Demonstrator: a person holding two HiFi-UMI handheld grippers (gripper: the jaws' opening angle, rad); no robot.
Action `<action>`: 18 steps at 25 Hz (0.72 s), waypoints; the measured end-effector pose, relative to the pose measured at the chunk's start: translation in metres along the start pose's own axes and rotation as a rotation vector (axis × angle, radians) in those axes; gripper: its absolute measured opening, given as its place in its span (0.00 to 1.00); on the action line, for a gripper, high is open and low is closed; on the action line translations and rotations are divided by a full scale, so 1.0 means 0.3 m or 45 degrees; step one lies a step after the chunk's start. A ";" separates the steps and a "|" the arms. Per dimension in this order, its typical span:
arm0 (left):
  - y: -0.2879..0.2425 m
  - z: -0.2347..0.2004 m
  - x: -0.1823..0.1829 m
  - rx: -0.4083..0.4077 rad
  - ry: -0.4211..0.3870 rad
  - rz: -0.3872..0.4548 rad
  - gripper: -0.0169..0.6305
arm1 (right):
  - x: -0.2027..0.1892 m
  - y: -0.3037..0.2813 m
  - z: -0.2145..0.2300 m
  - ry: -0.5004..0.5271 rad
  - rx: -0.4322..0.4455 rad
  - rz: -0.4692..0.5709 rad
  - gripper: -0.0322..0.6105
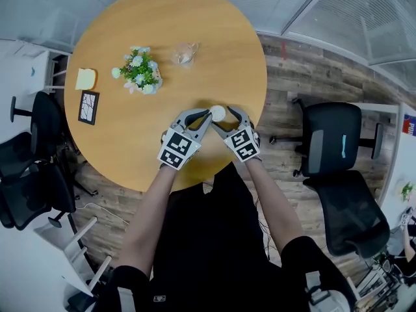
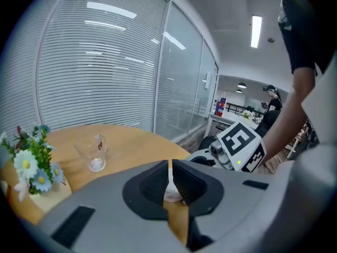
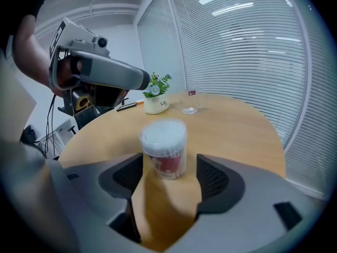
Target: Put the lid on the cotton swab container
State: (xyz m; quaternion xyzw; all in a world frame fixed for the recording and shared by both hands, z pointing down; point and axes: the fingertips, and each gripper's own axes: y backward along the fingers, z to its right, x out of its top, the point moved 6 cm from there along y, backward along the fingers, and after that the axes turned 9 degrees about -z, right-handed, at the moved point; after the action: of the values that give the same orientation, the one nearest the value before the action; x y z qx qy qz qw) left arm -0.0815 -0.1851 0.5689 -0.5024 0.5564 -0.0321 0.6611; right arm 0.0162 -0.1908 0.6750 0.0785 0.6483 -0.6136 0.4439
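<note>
No legible text; lettering on flower pot (image 3: 156, 105) too small.

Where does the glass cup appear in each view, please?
Head view: glass cup, far side of the table.
Left gripper view: glass cup left of centre.
Right gripper view: glass cup above centre.
Landmark: the flower pot stands left of it in all three.

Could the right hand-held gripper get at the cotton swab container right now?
Likely yes: the container stands between the right hand-held gripper's open jaws, with nothing in between.
</note>
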 end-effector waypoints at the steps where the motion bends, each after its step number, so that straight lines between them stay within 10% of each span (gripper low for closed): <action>1: 0.017 0.003 -0.010 0.009 0.020 0.007 0.04 | -0.003 0.014 -0.007 0.021 -0.003 0.005 0.50; 9: 0.158 0.033 -0.091 0.083 0.106 0.040 0.04 | -0.049 0.171 -0.094 0.073 -0.009 0.001 0.48; 14: 0.214 0.058 -0.118 0.116 0.139 0.068 0.04 | -0.052 0.271 -0.134 0.019 0.010 0.075 0.12; 18: 0.252 0.102 -0.131 0.123 0.162 0.098 0.04 | -0.049 0.320 -0.152 0.103 0.009 0.053 0.08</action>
State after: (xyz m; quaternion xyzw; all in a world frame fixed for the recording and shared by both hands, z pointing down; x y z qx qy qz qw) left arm -0.1120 -0.1047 0.5399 -0.4449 0.6140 -0.0653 0.6487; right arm 0.0652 -0.1223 0.6087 0.1183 0.6618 -0.6029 0.4296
